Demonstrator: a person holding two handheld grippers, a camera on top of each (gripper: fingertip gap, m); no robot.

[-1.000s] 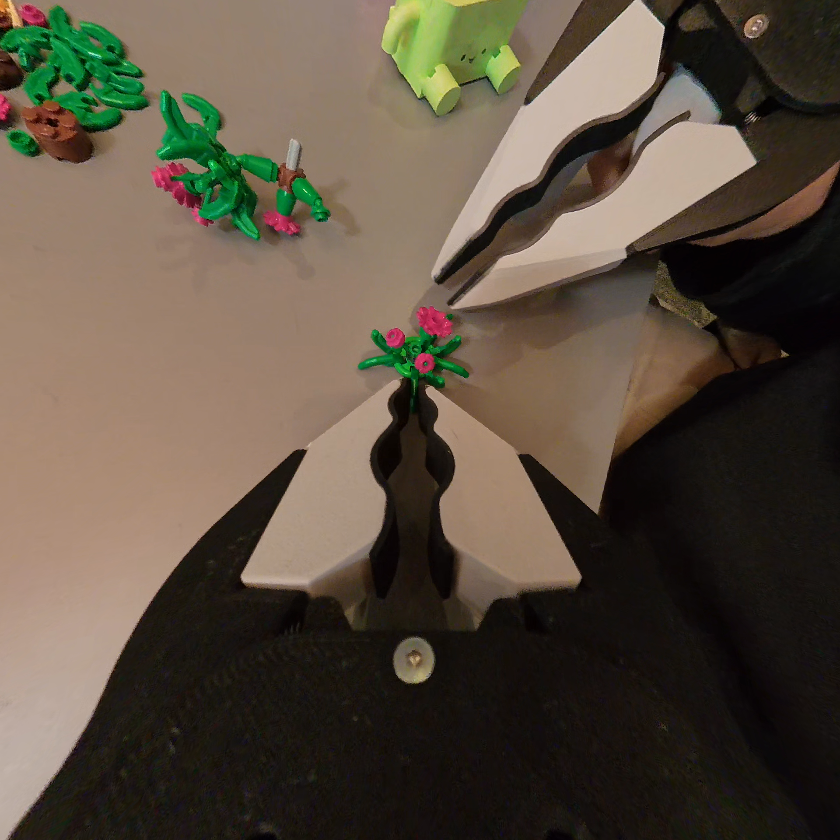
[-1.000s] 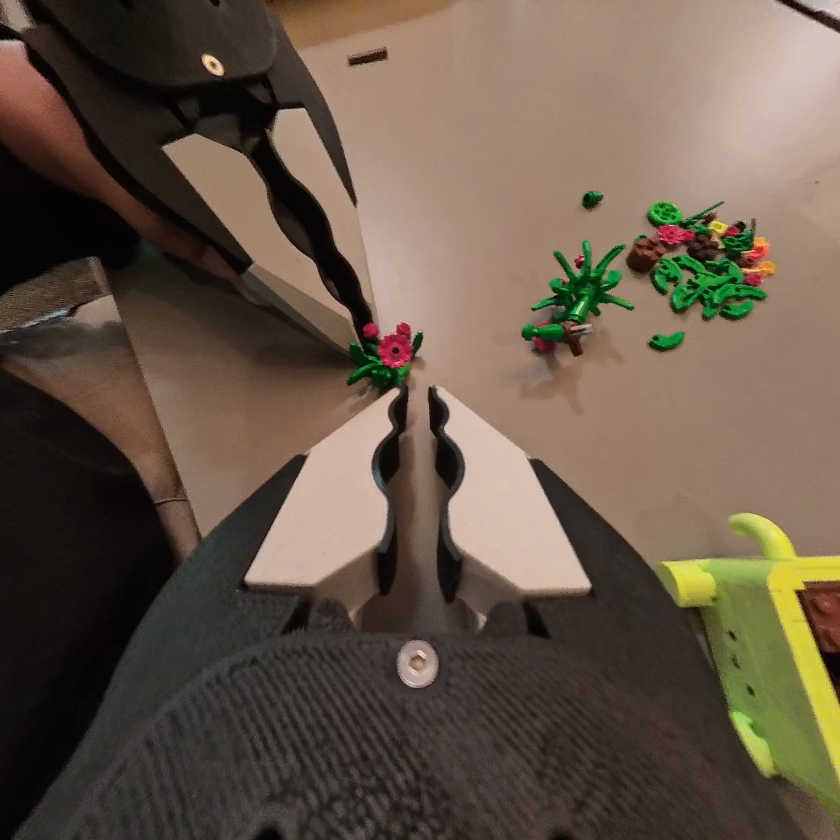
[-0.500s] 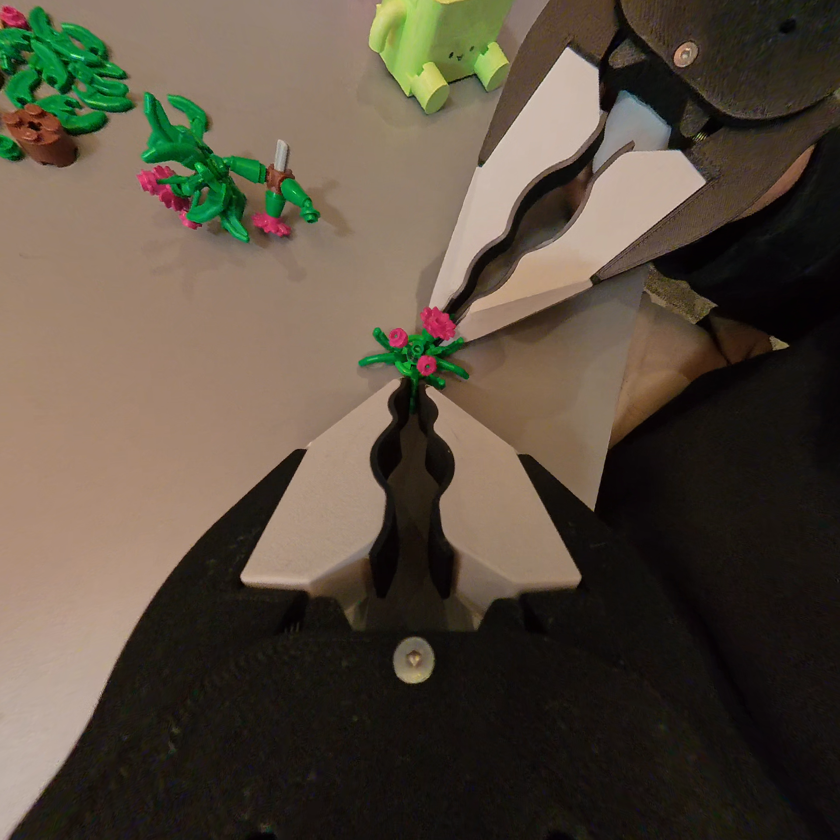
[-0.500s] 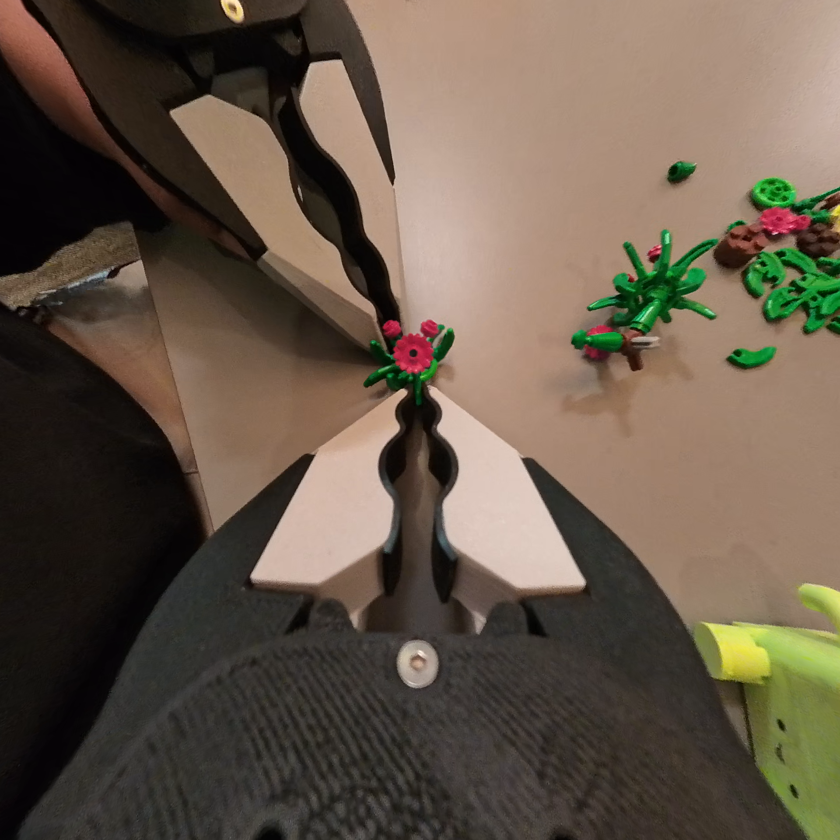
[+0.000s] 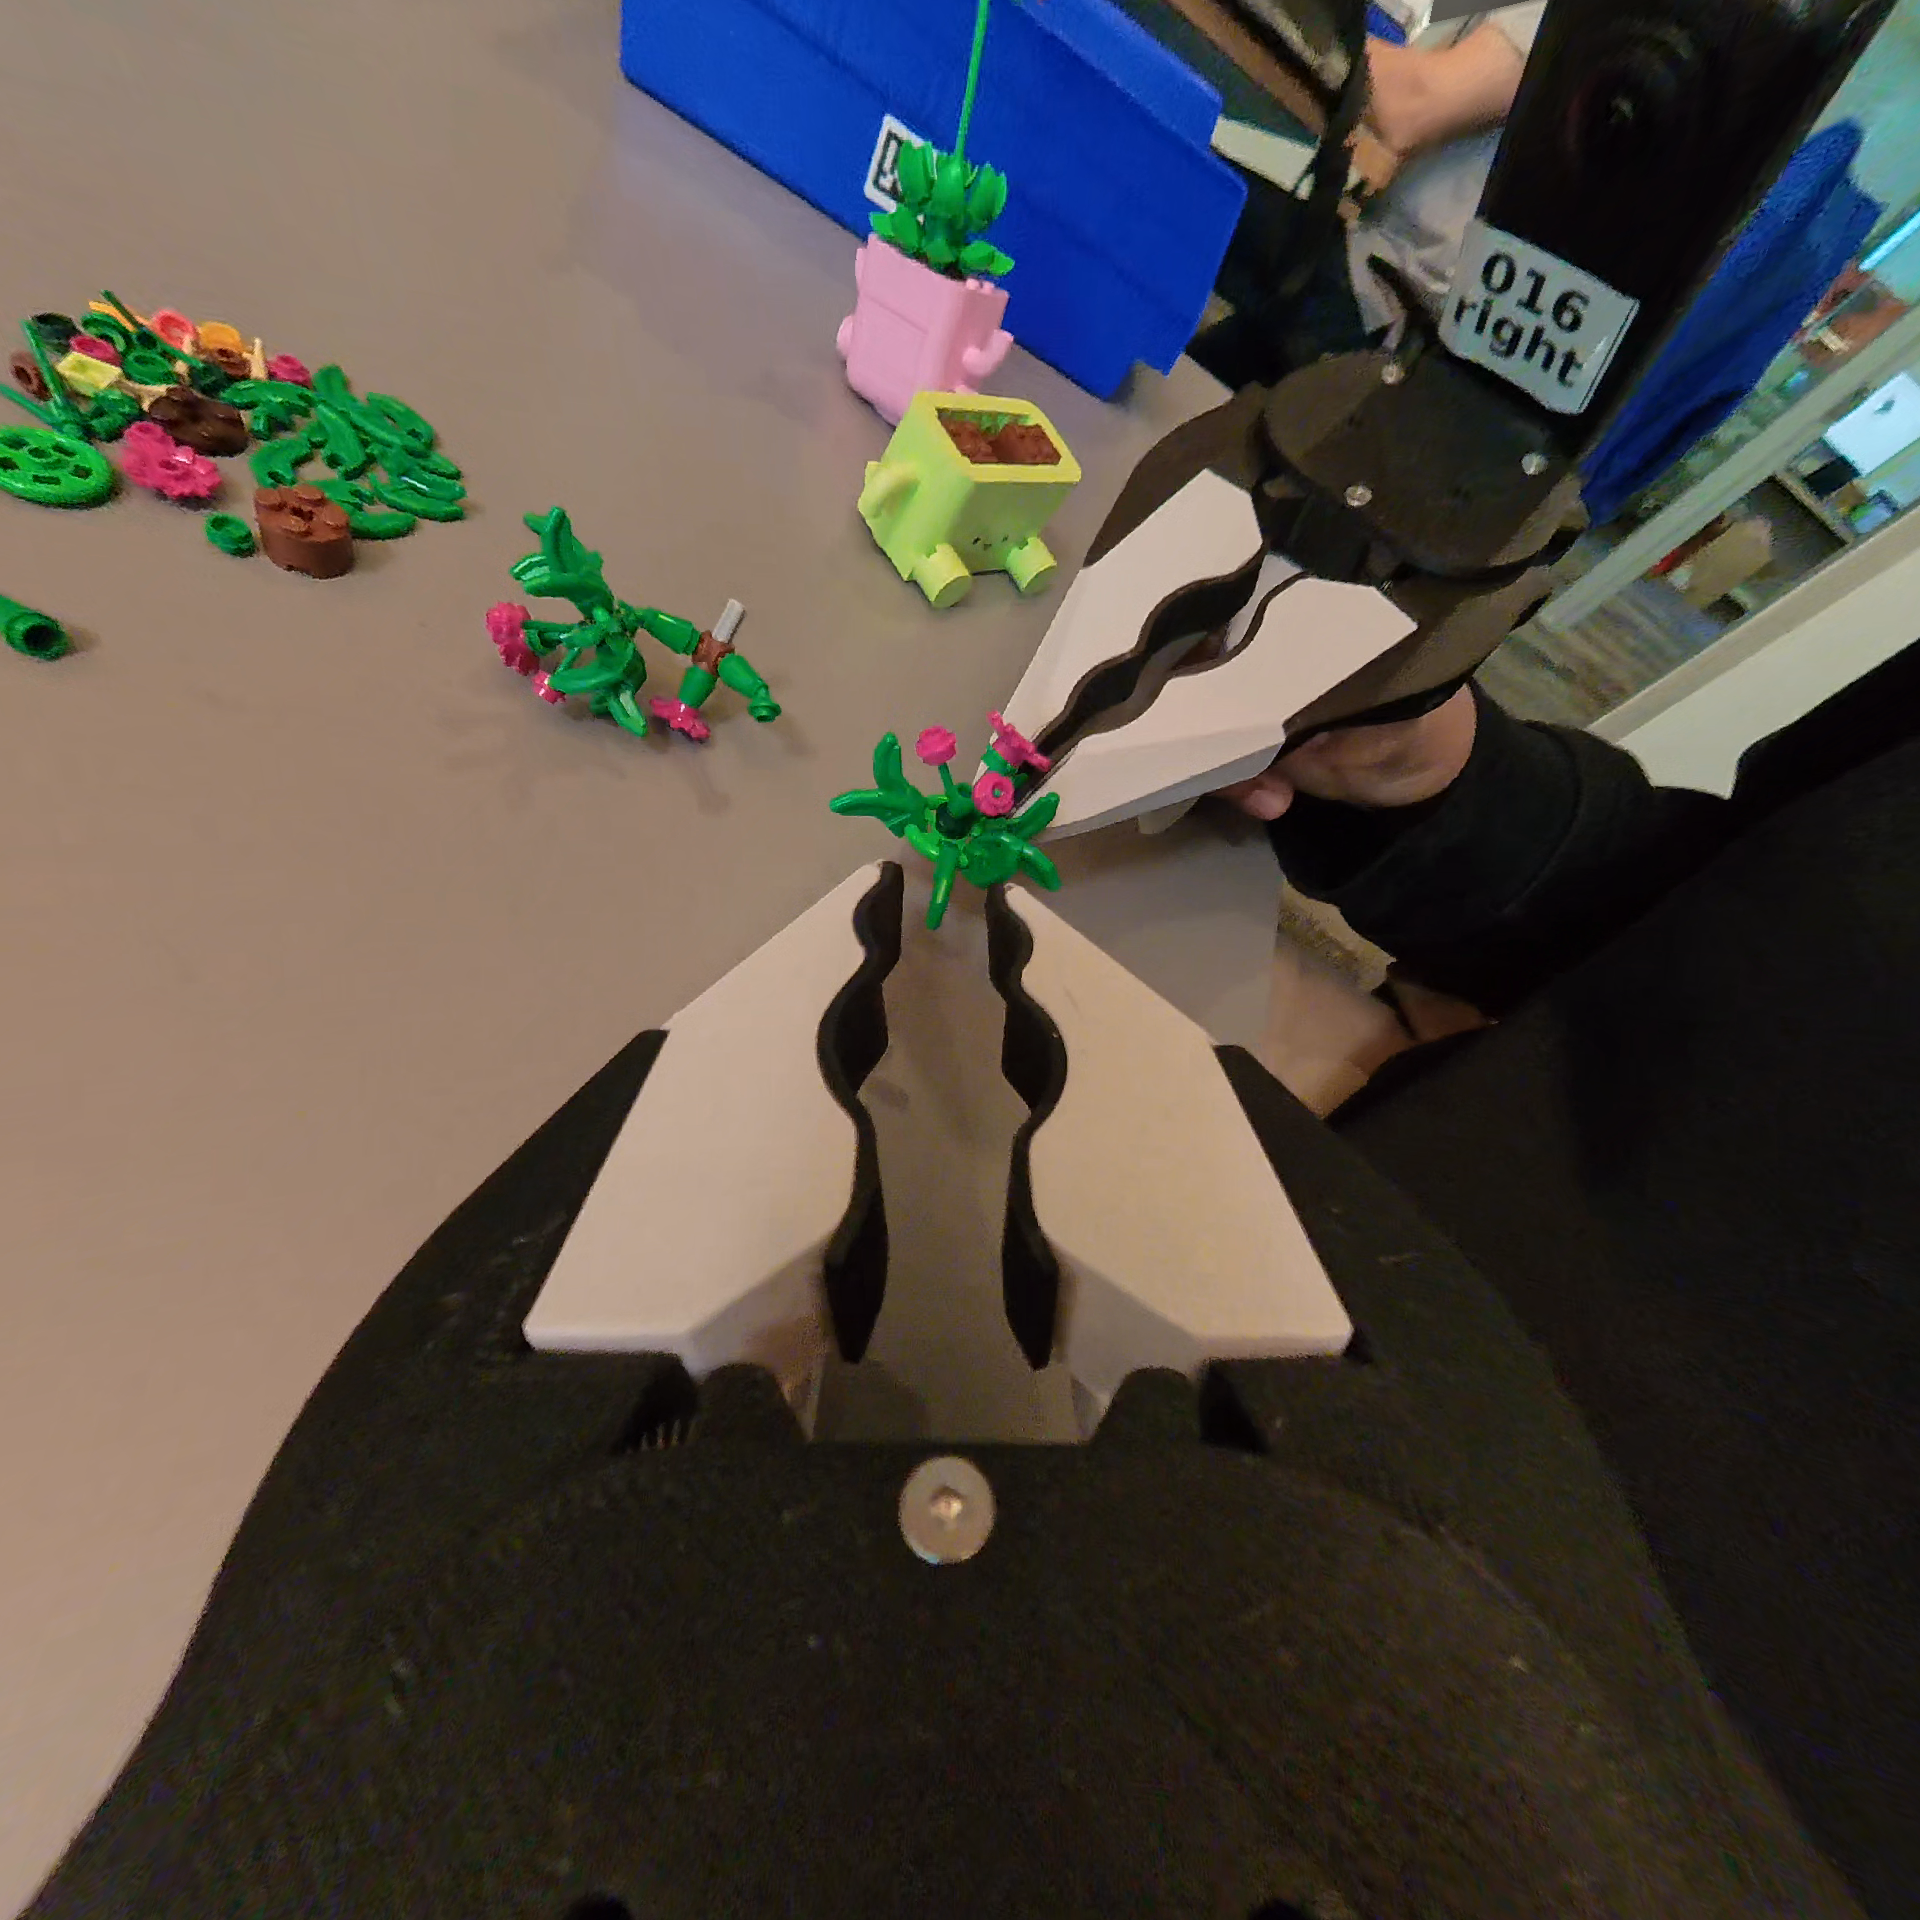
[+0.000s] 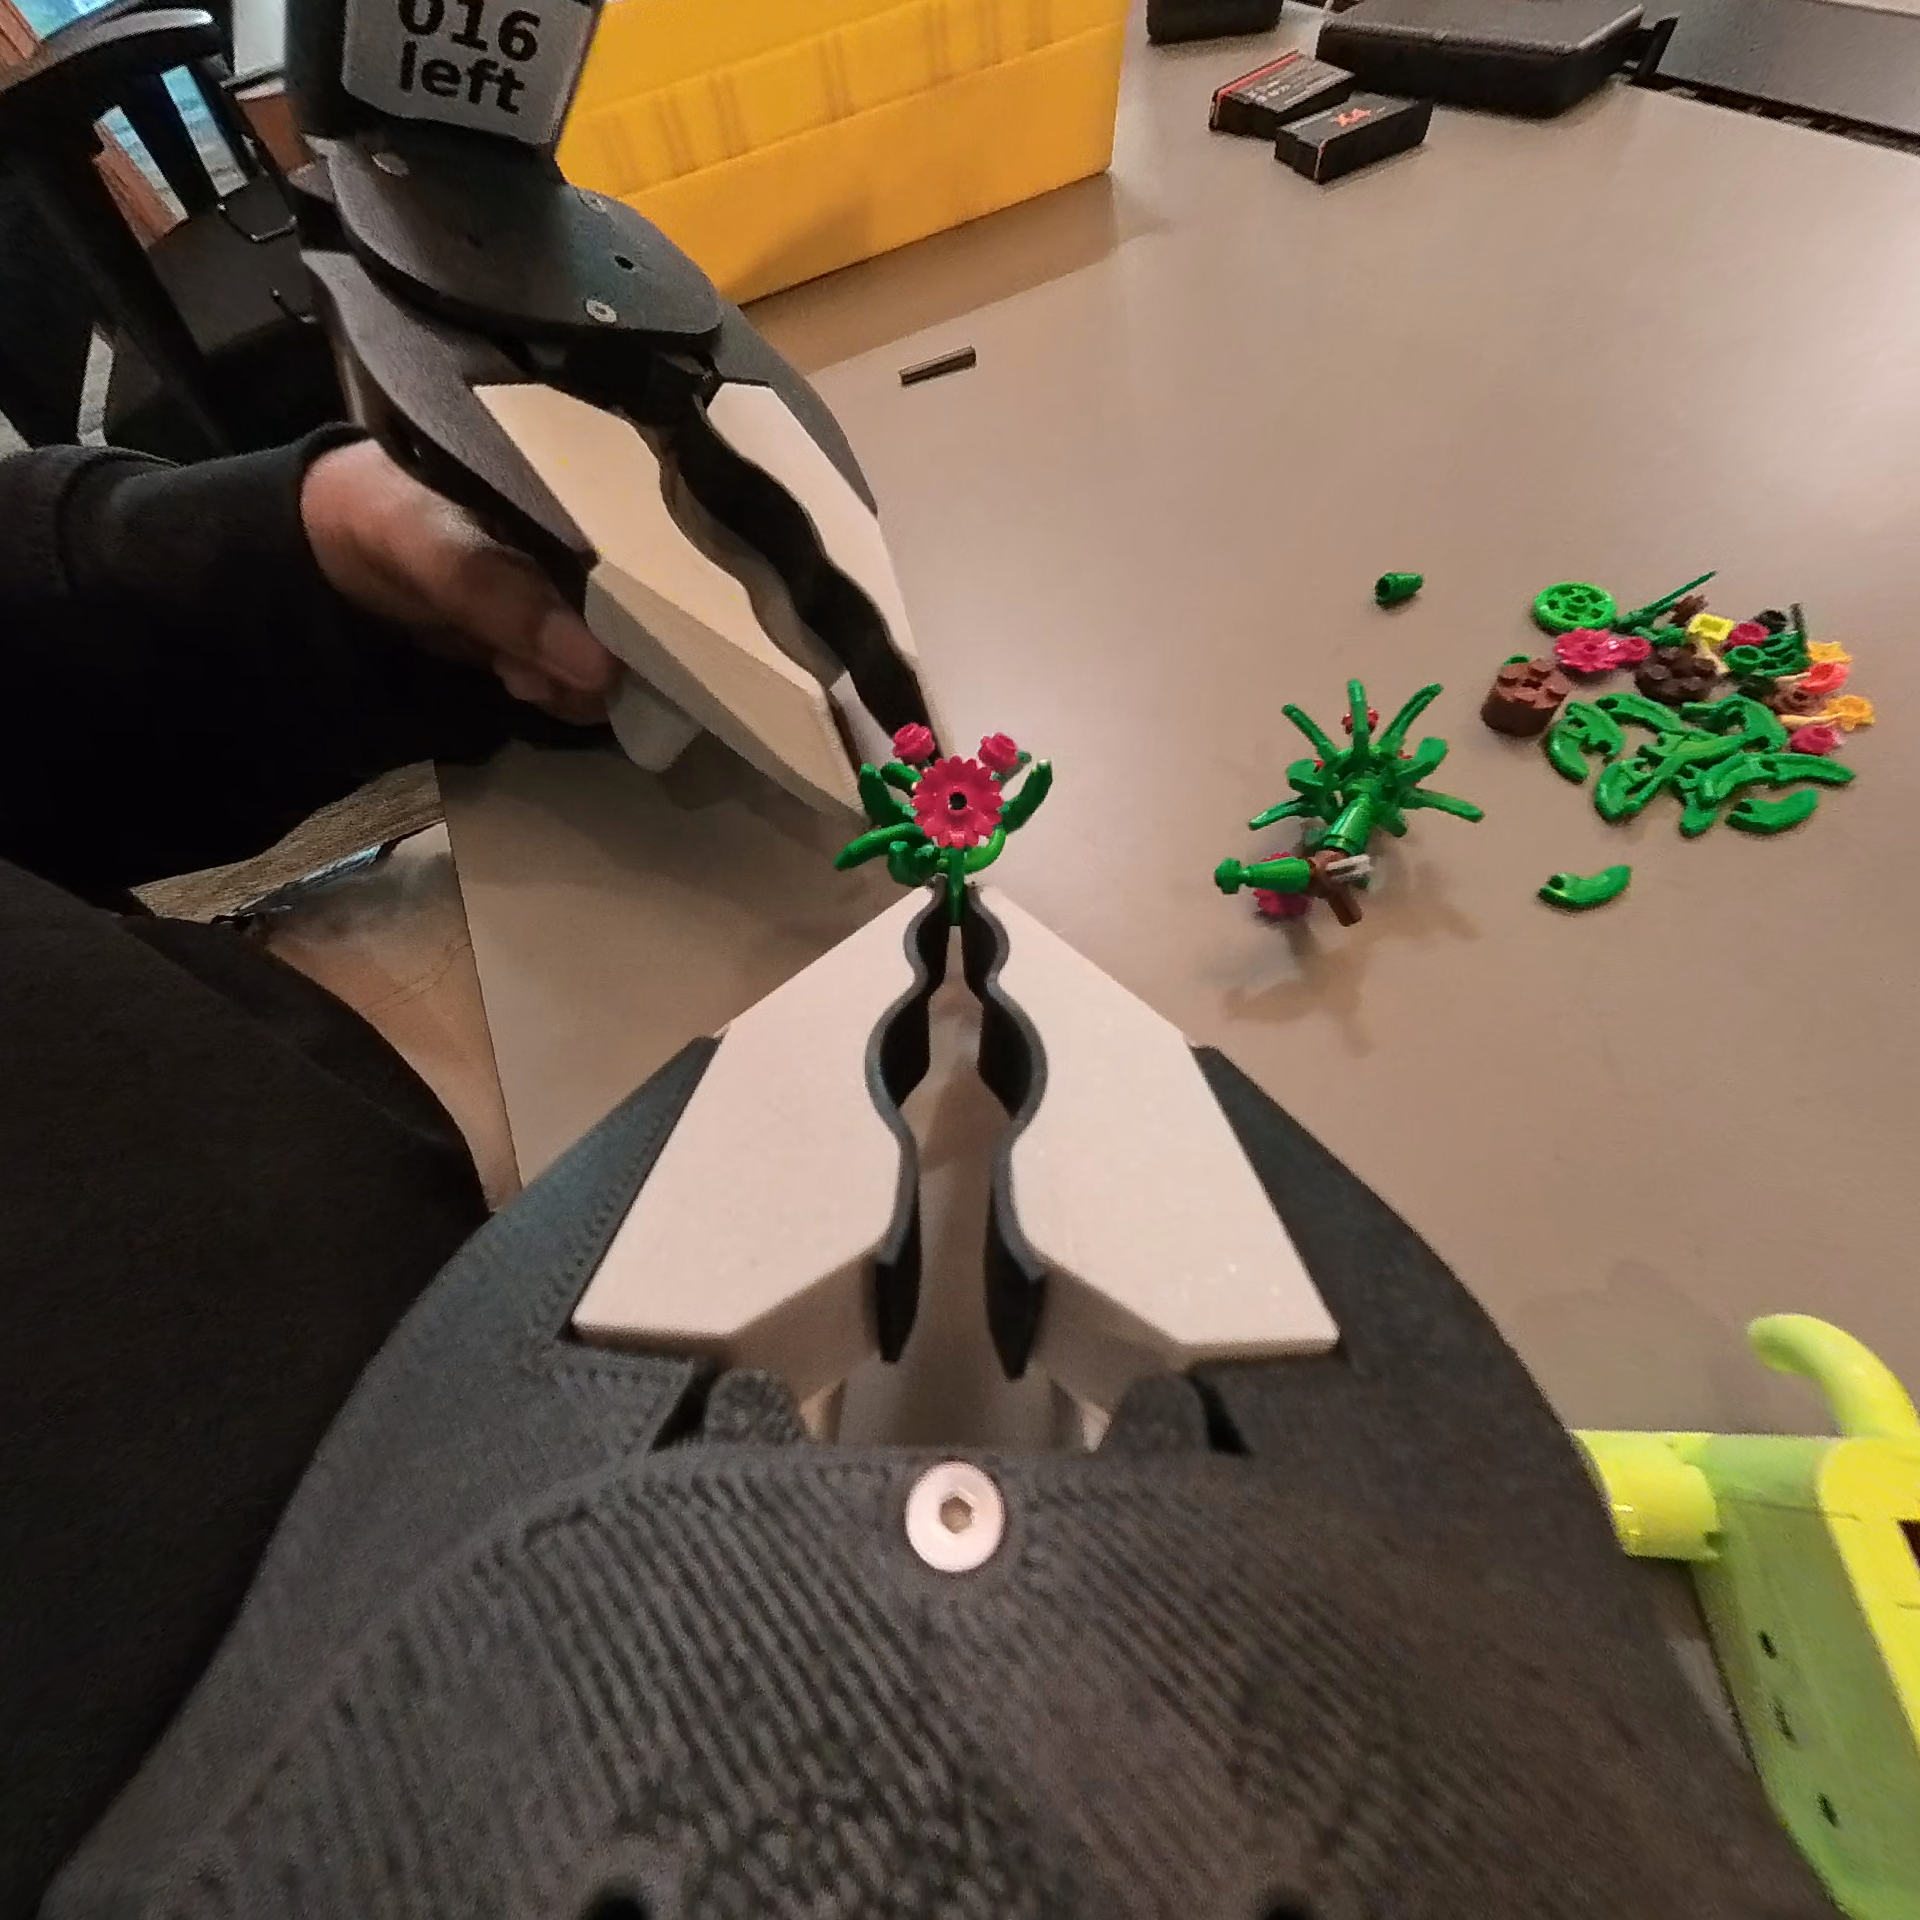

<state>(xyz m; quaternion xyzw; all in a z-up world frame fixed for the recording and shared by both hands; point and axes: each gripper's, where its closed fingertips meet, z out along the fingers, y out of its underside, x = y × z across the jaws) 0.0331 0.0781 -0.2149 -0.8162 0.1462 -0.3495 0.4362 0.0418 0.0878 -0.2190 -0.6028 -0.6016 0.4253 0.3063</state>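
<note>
My right gripper (image 6: 954, 902) is clenched on the stem of a small green plastic brick sprig with magenta flowers (image 6: 948, 808), holding it above the grey counter (image 6: 1351, 416). My left gripper (image 5: 940, 888) is released, its fingertips parted just beside the sprig's lower leaves. Beyond the sprig lies a larger green leafy brick stem with pink blooms (image 5: 613, 644), past that a heap of loose green, brown and pink brick pieces (image 5: 208, 416). A lime-green brick pot (image 5: 971, 499) stands near the sprig, a pink one (image 5: 920, 317) behind it.
</note>
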